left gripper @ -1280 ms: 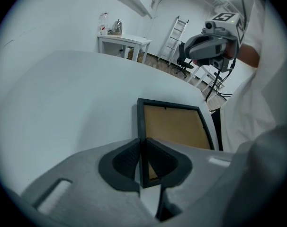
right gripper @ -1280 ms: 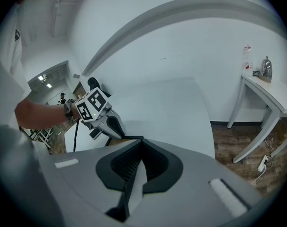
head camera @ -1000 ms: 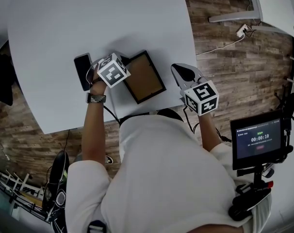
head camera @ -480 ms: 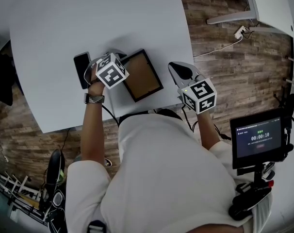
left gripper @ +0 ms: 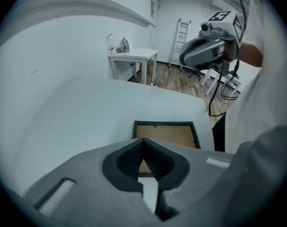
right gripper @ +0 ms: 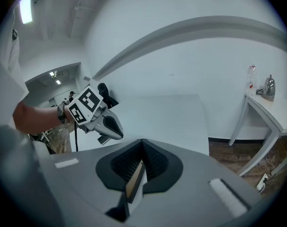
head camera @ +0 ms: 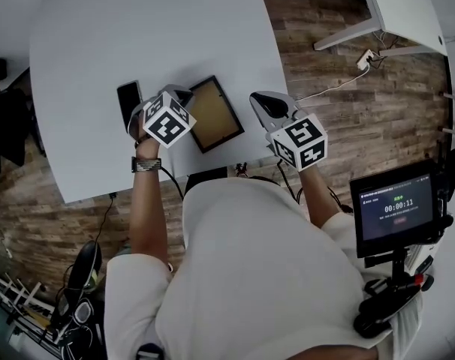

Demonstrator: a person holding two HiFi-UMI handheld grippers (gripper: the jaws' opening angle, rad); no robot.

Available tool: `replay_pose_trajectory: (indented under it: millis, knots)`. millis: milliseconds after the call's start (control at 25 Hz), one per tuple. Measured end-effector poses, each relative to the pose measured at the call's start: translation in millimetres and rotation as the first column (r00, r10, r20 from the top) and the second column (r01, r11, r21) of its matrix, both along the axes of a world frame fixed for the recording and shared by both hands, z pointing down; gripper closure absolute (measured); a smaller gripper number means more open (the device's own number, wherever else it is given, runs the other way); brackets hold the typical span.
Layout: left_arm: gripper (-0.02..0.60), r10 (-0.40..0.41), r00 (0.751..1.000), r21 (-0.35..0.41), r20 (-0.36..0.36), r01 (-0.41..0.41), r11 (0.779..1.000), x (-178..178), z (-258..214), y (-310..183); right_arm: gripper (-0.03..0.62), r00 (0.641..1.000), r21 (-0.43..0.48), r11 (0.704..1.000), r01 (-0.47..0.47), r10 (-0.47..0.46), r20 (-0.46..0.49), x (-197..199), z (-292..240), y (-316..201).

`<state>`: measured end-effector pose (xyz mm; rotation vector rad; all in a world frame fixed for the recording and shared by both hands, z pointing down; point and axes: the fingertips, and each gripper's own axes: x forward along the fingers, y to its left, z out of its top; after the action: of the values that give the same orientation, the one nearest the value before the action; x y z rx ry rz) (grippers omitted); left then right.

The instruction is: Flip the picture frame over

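The picture frame [head camera: 212,113] lies flat on the white table [head camera: 137,28] near its front edge, black rim and brown backing facing up. My left gripper [head camera: 179,94] hovers over the frame's left side, jaws shut with nothing between them. In the left gripper view the frame [left gripper: 166,133] lies just beyond the closed gripper [left gripper: 143,142]. My right gripper [head camera: 257,100] hangs to the right of the frame, over the table's corner, shut and apart from it. In the right gripper view the gripper [right gripper: 142,144] is closed, and the frame's brown edge [right gripper: 134,178] shows below it.
A black phone [head camera: 128,100] lies on the table left of the left gripper. The table's front edge runs just below the frame, with wooden floor [head camera: 340,118] to the right. A timer screen [head camera: 396,208] stands at lower right. A small white side table [left gripper: 134,56] stands beyond.
The left gripper has lifted slightly away from the frame's left corner. The right gripper has drifted a little toward the frame. The frame itself still lies flat in the same spot.
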<state>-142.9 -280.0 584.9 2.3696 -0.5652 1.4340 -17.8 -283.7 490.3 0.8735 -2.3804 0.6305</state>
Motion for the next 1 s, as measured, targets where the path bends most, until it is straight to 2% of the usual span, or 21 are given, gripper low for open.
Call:
replay_pose_trajectory:
  millis: [160, 280, 440, 560, 680, 760, 880, 1000]
  knots:
    - [0.577, -0.073, 0.997, 0.028, -0.03, 0.074, 0.997, -4, -8, -10, 0.592, 1.0, 0.035, 0.999, 0.015, -0.015, 0.015, -12, -8, -17]
    - [0.577, -0.147, 0.987, 0.089, -0.071, 0.153, 0.984, -4, -35, -9, 0.592, 0.999, 0.091, 0.996, 0.021, -0.025, 0.045, -19, -32, -17]
    - [0.577, -0.213, 0.966, 0.21, -0.146, 0.24, 0.948, 20, -106, 43, 0.592, 0.995, 0.211, 0.977, 0.024, -0.044, 0.092, -2, -97, 34]
    - [0.577, -0.252, 0.948, 0.274, -0.192, 0.299, 0.914, 20, -134, 52, 0.592, 0.992, 0.266, 0.964, 0.028, -0.059, 0.109, -2, -120, 39]
    - [0.577, -0.292, 0.923, 0.341, -0.251, 0.367, 0.866, 20, -166, 53, 0.592, 0.99, 0.304, 0.952, 0.025, -0.065, 0.122, 0, -138, 38]
    - [0.577, -0.311, 0.903, 0.393, -0.296, 0.412, 0.822, 21, -194, 55, 0.592, 0.989, 0.333, 0.943, 0.025, -0.071, 0.127, 2, -153, 41]
    - [0.577, -0.329, 0.865, 0.47, -0.379, 0.486, 0.736, 22, -238, 60, 0.592, 0.987, 0.381, 0.924, 0.033, -0.09, 0.135, 4, -178, 49]
    - [0.577, -0.338, 0.82, 0.517, -0.461, 0.558, 0.649, 18, -273, 60, 0.592, 0.983, 0.418, 0.908, 0.039, -0.109, 0.145, 2, -200, 53]
